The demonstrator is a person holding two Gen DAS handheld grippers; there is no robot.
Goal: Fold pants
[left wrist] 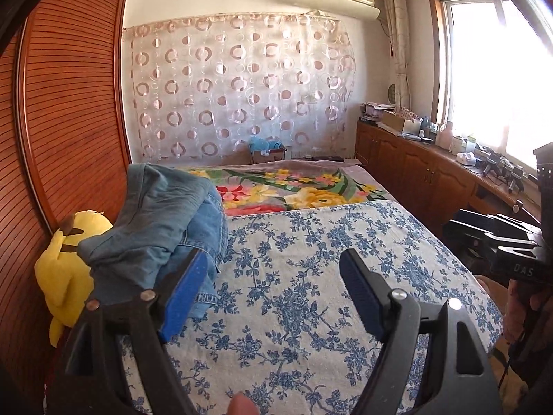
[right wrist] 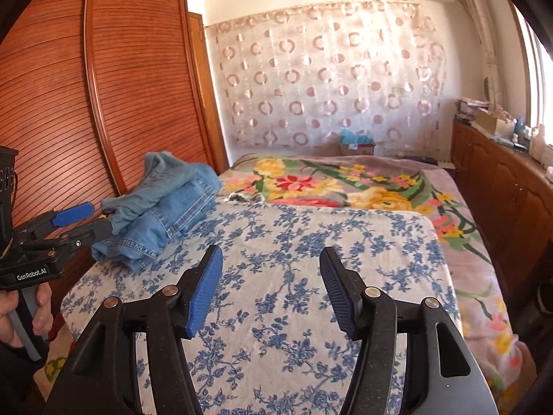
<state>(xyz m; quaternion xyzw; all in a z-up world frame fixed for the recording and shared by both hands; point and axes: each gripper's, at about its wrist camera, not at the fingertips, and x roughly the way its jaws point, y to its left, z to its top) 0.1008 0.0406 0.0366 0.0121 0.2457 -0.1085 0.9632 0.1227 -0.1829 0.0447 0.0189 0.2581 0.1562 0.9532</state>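
A heap of blue denim pants [left wrist: 166, 228] lies bunched at the left edge of the bed, on the blue-flowered white sheet [left wrist: 311, 276]; the heap also shows in the right wrist view [right wrist: 166, 207]. My left gripper [left wrist: 273, 276] is open and empty, its left finger just in front of the heap; it also shows at the left of the right wrist view [right wrist: 86, 221], close beside the pants. My right gripper [right wrist: 271, 276] is open and empty above the middle of the sheet, right of the pants.
A yellow plush toy [left wrist: 65, 269] sits between the bed and the slatted wooden wardrobe [left wrist: 69, 103]. A floral blanket [right wrist: 345, 186] covers the far bed. Wooden cabinets [left wrist: 414, 166] with clutter run along the window side.
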